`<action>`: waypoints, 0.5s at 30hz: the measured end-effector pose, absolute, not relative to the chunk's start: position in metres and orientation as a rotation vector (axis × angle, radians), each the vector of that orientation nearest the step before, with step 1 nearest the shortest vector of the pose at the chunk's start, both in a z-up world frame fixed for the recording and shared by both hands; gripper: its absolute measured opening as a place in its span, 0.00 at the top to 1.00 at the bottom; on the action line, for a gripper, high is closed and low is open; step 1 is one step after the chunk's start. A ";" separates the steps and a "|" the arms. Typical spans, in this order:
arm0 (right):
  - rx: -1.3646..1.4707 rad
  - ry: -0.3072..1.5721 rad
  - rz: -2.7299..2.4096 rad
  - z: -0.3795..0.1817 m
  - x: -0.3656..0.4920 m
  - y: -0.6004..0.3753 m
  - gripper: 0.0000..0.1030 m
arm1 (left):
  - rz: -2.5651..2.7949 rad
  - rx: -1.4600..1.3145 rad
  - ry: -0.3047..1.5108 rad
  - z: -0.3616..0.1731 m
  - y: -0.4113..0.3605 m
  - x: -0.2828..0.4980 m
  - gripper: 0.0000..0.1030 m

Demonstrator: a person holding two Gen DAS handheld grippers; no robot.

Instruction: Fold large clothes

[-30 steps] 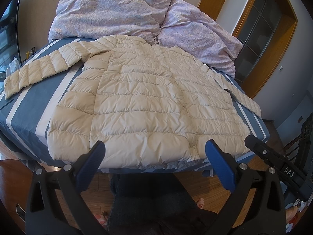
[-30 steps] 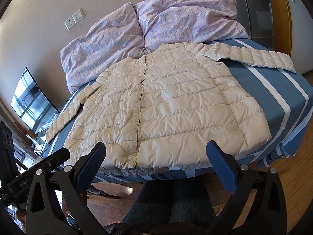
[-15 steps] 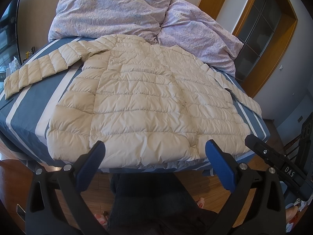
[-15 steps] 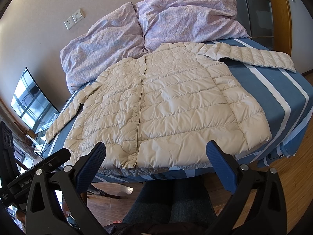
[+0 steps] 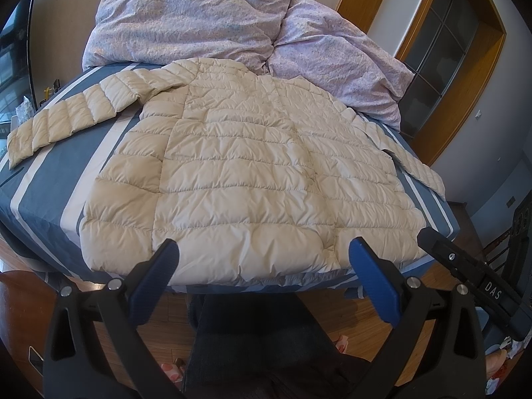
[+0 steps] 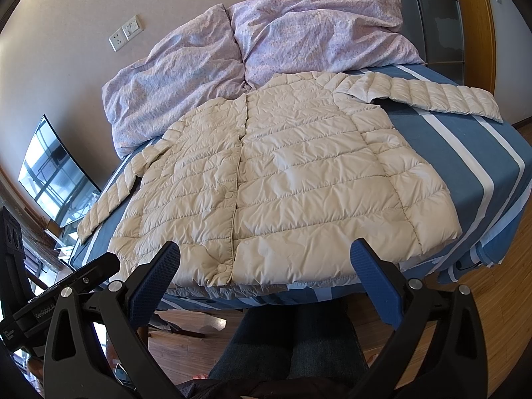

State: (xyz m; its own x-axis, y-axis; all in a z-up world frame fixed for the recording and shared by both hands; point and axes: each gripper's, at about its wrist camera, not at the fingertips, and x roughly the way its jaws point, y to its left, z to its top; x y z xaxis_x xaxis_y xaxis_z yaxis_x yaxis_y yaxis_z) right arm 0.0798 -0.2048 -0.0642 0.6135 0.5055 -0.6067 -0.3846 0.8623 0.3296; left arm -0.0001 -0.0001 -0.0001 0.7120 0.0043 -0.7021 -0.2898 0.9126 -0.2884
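Observation:
A cream quilted puffer jacket (image 5: 252, 179) lies flat, front up and snapped closed, on a blue and white striped bed (image 5: 43, 186). Its sleeves are spread out to both sides. It also shows in the right wrist view (image 6: 299, 186). My left gripper (image 5: 262, 269) is open and empty, held off the bed's near edge just short of the jacket's hem. My right gripper (image 6: 264, 267) is open and empty too, at the same distance from the hem. The jacket's hem lies at the near edge of the bed.
Two lilac pillows (image 5: 206, 16) lie at the head of the bed against the wall. A wooden-framed door (image 5: 459, 53) stands to the right. A screen (image 6: 53, 176) leans by the bed's left side. Wooden floor (image 6: 498, 299) and a person's legs (image 6: 299, 342) are below.

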 end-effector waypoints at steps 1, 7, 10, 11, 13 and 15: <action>0.173 0.751 0.516 -0.064 0.080 -0.205 0.01 | 0.169 -0.397 0.765 0.000 0.000 0.000 0.02; 0.174 0.750 0.515 -0.064 0.080 -0.205 0.01 | 0.168 -0.396 0.766 0.000 0.000 0.000 0.02; 0.175 0.751 0.515 -0.065 0.080 -0.205 0.01 | 0.170 -0.396 0.766 0.000 0.000 0.000 0.02; 0.176 0.751 0.514 -0.065 0.081 -0.205 0.01 | 0.170 -0.396 0.766 0.000 0.000 0.000 0.02; 0.175 0.753 0.514 -0.065 0.081 -0.205 0.01 | 0.169 -0.397 0.768 -0.001 0.000 0.000 0.02; 0.176 0.760 0.513 -0.066 0.083 -0.204 0.01 | 0.168 -0.399 0.774 -0.001 0.000 0.001 0.02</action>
